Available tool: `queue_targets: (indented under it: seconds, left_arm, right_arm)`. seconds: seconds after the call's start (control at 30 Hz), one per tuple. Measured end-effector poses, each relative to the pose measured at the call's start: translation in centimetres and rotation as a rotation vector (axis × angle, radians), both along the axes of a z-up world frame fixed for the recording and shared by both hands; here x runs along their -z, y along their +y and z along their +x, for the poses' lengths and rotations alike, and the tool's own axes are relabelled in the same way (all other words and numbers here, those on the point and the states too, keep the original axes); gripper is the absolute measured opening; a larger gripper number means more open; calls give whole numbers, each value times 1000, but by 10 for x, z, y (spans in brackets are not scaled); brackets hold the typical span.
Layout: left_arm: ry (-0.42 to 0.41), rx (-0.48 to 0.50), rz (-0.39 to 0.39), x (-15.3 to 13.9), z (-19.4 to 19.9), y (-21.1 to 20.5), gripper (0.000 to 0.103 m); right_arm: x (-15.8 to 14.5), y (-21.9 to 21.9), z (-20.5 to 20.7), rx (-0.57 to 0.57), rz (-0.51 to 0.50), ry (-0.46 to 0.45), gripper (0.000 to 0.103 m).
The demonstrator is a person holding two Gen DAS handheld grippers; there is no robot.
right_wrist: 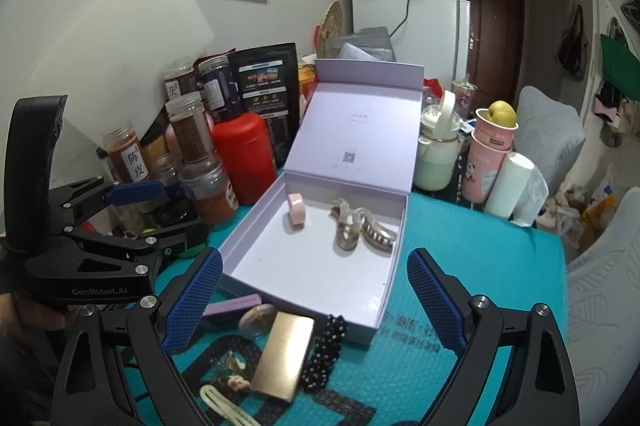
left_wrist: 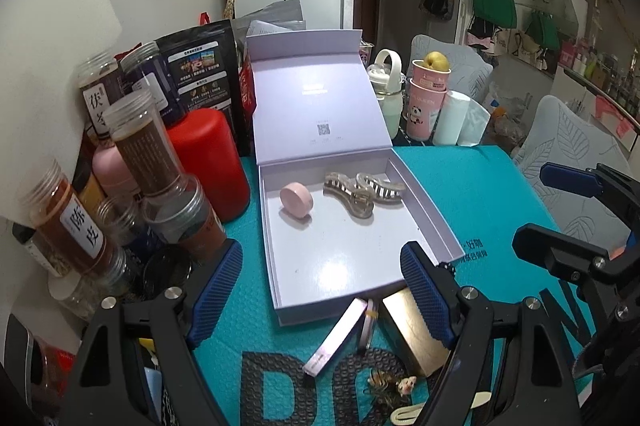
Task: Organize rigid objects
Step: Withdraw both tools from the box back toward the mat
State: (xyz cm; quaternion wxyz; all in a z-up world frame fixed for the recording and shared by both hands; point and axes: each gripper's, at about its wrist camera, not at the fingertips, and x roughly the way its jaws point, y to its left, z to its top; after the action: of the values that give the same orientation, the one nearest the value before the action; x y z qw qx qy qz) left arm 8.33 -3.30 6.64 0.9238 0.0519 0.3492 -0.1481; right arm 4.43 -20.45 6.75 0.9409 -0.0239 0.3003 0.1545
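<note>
We held both grippers, left [left_wrist: 322, 290] and right [right_wrist: 316, 300], fingers wide and empty, over the box [left_wrist: 424, 209] holding 2 clips [left_wrist: 362, 191] and a disc [left_wrist: 296, 205].

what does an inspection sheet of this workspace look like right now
surface: teal mat, mostly bare on its right.
job's things: open lilac box holds a pink disc and two hair clips; gold case, black beaded band and purple bar lie outside, in front.
clutter: jars, red canister, pink cups.
grippers: left claw and right claw open, empty.
cables: black cord down the fridge.
surroundings: hanging bags, chairs, door.
</note>
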Motion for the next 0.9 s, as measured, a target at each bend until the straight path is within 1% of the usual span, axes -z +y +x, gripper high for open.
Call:
queue_targets:
  seconds: [0.33, 0.5, 0.7, 0.9]
  left_arm:
    - [27, 9, 20, 19, -26, 5, 81]
    - [46, 33, 25, 28, -40, 3, 81]
    - [89, 67, 12, 43, -56, -1, 81]
    - [119, 69, 7, 57, -67, -3, 81]
  right_arm:
    - [24, 2, -19, 14, 40, 53, 95]
    - [35, 4, -31, 13, 39, 70, 95]
    - [50, 5, -46, 10, 45, 91, 95]
    - [65, 2, -58, 2, 47, 118, 95]
